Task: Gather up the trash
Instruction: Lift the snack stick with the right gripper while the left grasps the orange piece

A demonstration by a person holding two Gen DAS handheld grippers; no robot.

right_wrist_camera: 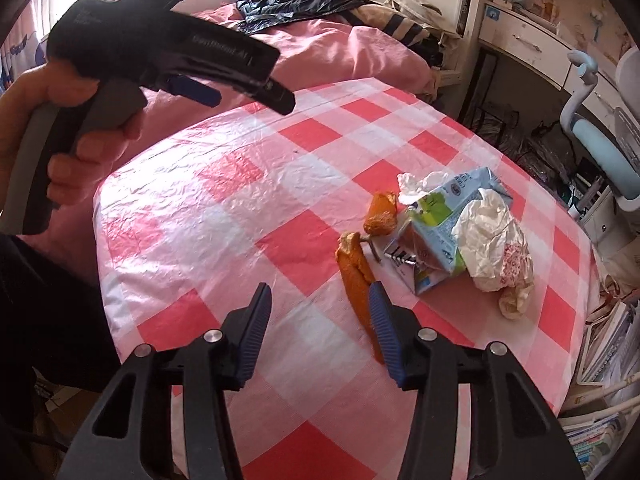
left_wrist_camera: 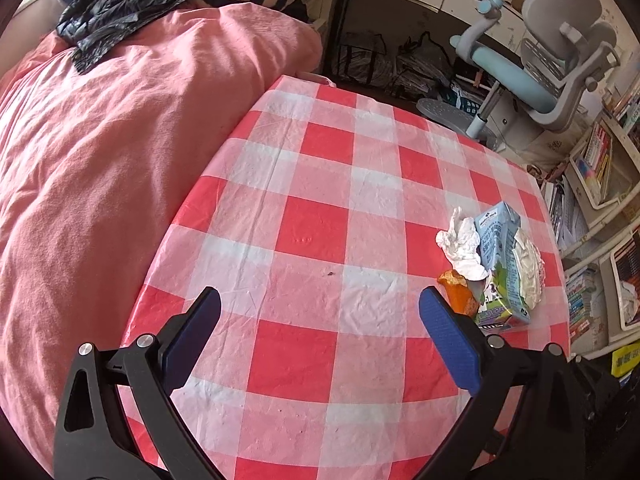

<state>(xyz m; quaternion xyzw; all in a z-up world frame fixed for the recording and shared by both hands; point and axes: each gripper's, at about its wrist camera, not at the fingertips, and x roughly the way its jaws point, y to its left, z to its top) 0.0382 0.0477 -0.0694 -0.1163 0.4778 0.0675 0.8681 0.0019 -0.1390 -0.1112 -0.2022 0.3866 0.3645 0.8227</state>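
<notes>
Nothing looks collected yet, as far as the pictures show: all the trash lies in one loose heap near the far right edge of the desk (right_wrist_camera: 224, 216), a round top under a crinkled red, pink and white checked plastic cloth. The heap holds a crushed light-blue and green drink carton (right_wrist_camera: 444, 228), a crumpled white tissue (left_wrist_camera: 462, 246) against its far side, a wrinkled white plastic bag (right_wrist_camera: 496, 240) draped over it, a short piece of orange peel (right_wrist_camera: 382, 214) and a long strip of orange peel (right_wrist_camera: 356, 276) that reaches toward the near side. The right claw (right_wrist_camera: 320, 332) hovers just above the cloth at the near end of that strip; its blue ribbed pads stand partly apart with nothing between them, and the strip runs along the outer side of the right pad, so it is not pinched. The left claw (left_wrist_camera: 320, 320) is spread wide over bare cloth, well to the left of the heap, and carries nothing. A crumpled black plastic bag (left_wrist_camera: 124, 4) lies on the pink bed (left_wrist_camera: 100, 160) beyond the desk; it may be meant to take the trash, though that is a guess. So every piece remains to be picked up, and the long peel strip seems the first candidate.
</notes>
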